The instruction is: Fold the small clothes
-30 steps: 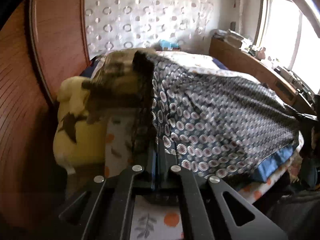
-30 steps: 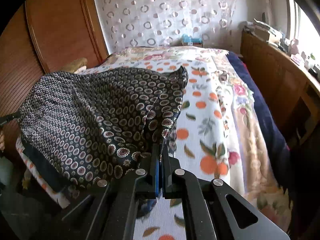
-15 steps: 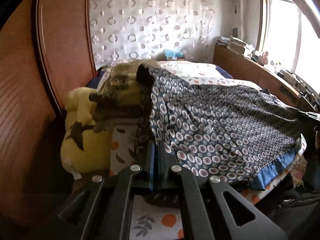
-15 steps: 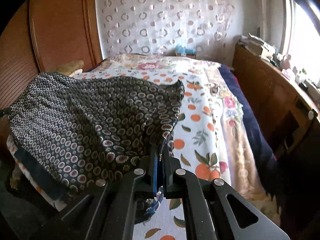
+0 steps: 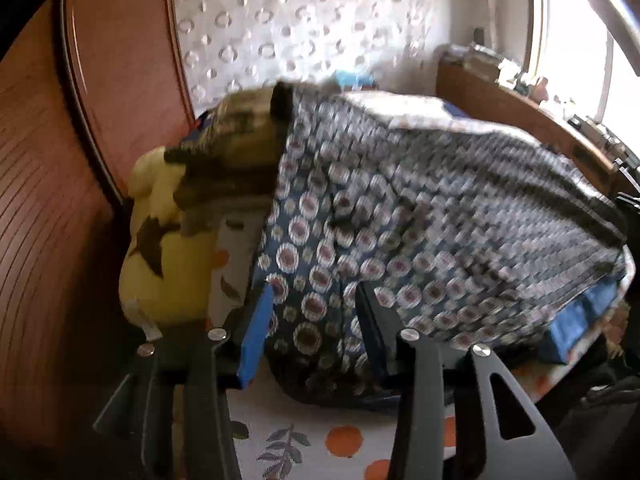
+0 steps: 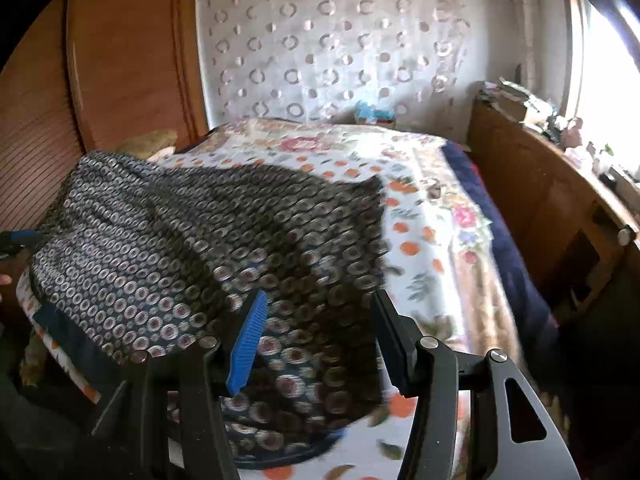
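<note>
A dark blue garment [image 5: 420, 216] printed with small rings lies spread across the near end of the bed; it also shows in the right wrist view [image 6: 192, 240]. My left gripper [image 5: 312, 300] is open, its jaws standing either side of the garment's left corner, which sags between them. My right gripper [image 6: 320, 312] is open over the garment's right corner, which lies loose on the bedspread. Both views are blurred.
The bed has a white bedspread [image 6: 424, 240] with orange fruit print. A yellow plush toy [image 5: 164, 248] and an olive cushion [image 5: 236, 140] sit at the left by the wooden wardrobe [image 5: 60, 200]. A wooden sideboard [image 6: 552, 200] runs along the right under the window.
Both grippers were shut on the garment's near corners half a second ago. Both have opened and the corners have dropped onto the bed.
</note>
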A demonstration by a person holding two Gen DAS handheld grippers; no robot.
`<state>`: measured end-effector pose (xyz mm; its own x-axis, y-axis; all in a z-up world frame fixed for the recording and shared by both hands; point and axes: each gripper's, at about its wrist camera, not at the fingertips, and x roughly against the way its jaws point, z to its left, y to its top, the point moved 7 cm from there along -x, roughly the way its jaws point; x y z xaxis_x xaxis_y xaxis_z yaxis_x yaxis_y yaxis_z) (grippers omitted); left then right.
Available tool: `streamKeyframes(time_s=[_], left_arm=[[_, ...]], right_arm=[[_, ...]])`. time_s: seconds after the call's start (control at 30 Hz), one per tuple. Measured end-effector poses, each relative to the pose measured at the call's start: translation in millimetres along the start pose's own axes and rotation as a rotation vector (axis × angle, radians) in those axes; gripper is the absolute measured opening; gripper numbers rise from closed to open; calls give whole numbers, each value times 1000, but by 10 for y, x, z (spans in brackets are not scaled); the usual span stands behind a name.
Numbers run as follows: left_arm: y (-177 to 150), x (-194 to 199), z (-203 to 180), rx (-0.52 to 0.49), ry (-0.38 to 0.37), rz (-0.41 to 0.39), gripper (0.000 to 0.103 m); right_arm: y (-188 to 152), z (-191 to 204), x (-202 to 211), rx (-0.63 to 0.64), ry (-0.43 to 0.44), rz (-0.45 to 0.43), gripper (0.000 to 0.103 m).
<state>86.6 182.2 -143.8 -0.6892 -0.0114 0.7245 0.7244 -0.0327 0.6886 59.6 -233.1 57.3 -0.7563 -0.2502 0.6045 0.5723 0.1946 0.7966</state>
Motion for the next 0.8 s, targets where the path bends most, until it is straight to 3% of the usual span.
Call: streamKeyframes(time_s=[0.17,0.33,0.8], left_arm=[[-160,-111,74,35,19,32,47],[-243,-146,159,58,28,48,58],[-285,-186,213,104,27,60,59]], right_arm=[[-118,257,-190,7,56,41,55],[-154,455,-286,58,94,56,55],[-268,523,-491,81,81,98,55]])
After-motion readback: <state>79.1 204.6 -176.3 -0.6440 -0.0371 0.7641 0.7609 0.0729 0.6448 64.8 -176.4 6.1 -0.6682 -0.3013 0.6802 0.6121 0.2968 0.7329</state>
